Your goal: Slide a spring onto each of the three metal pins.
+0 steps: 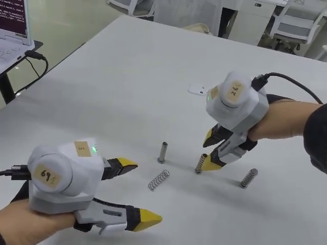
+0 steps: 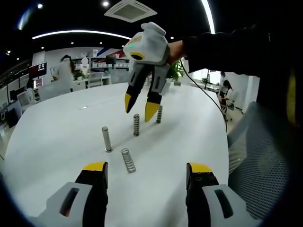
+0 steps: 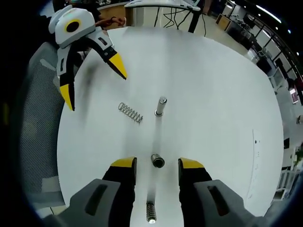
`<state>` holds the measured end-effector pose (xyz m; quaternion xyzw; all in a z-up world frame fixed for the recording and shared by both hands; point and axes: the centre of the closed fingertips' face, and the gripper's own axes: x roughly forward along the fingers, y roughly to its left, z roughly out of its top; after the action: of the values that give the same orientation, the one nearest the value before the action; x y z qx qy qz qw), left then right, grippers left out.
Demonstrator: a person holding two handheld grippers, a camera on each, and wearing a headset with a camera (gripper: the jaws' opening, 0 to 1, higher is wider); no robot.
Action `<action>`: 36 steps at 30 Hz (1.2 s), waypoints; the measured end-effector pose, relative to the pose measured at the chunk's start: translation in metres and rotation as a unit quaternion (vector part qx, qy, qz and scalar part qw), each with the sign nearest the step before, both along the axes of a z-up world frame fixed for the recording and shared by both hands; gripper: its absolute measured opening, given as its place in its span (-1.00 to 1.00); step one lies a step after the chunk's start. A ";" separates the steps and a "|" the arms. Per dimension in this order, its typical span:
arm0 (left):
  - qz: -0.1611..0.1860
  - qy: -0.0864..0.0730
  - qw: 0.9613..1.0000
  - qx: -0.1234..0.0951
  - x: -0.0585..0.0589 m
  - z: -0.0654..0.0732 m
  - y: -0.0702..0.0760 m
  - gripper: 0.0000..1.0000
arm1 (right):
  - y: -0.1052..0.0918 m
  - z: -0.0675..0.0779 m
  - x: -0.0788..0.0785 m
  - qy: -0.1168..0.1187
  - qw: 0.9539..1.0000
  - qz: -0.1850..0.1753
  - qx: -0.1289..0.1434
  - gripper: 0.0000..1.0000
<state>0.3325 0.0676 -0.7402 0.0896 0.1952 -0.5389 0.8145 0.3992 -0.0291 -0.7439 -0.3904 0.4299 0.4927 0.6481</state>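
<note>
Spring, coiled metal, lies loose; left tongs wide, right tongs narrower, empty.

White table, office chairs

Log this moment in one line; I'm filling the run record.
right hand-held gripper open, straddling sprung pin | left hand-held gripper open, empty | second sprung pin standing | bare pin upright | loose spring lying flat
</note>
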 end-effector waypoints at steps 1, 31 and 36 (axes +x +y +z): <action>0.001 -0.001 1.000 0.001 0.001 0.000 0.000 0.26 | 0.000 0.001 0.000 -0.002 1.000 -0.002 0.003 -0.32; 0.016 -0.007 0.999 0.040 0.025 -0.027 -0.017 -0.13 | -0.003 0.022 -0.005 -0.032 0.998 -0.026 0.048 -0.03; 0.020 -0.007 0.999 0.045 0.028 -0.032 -0.018 -0.24 | -0.002 0.023 -0.008 -0.035 0.997 -0.030 0.059 0.05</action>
<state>0.3607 0.0501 -0.7717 0.1262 0.2155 -0.5124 0.8216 0.3913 -0.0313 -0.7207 -0.3551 0.3885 0.4837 0.6993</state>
